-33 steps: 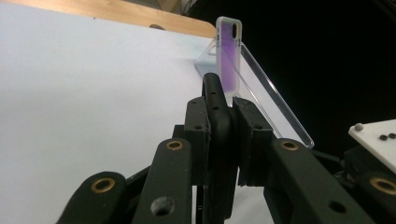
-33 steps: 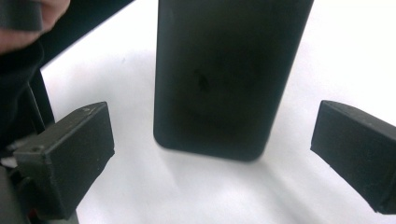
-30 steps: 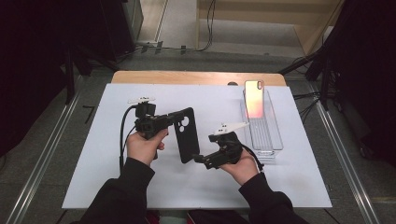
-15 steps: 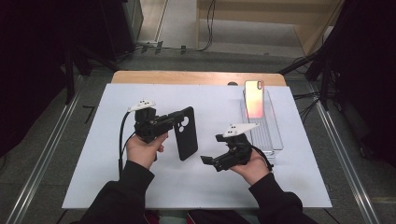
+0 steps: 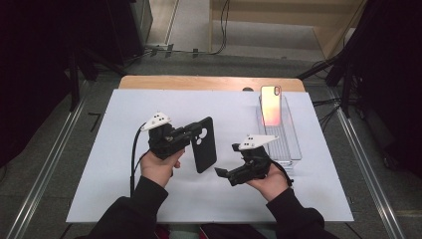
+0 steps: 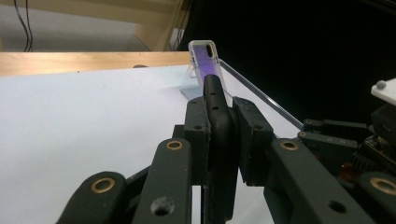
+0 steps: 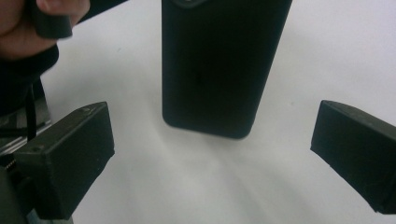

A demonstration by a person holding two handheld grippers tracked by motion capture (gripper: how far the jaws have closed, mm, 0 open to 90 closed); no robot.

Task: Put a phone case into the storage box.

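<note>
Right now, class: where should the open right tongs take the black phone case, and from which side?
Probably the black phone case at its free lower end, approached from below: the left tongs clamp its upper edge, and the open right tongs already straddle that end.

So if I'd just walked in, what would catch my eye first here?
Probably the black phone case, held up off the middle of the white table by the left gripper, whose jaws pinch its edge. Beside it the right gripper points at the case with its jaws wide apart. At the far right, a phone with an orange-pink sheen leans in a clear tray.
</note>
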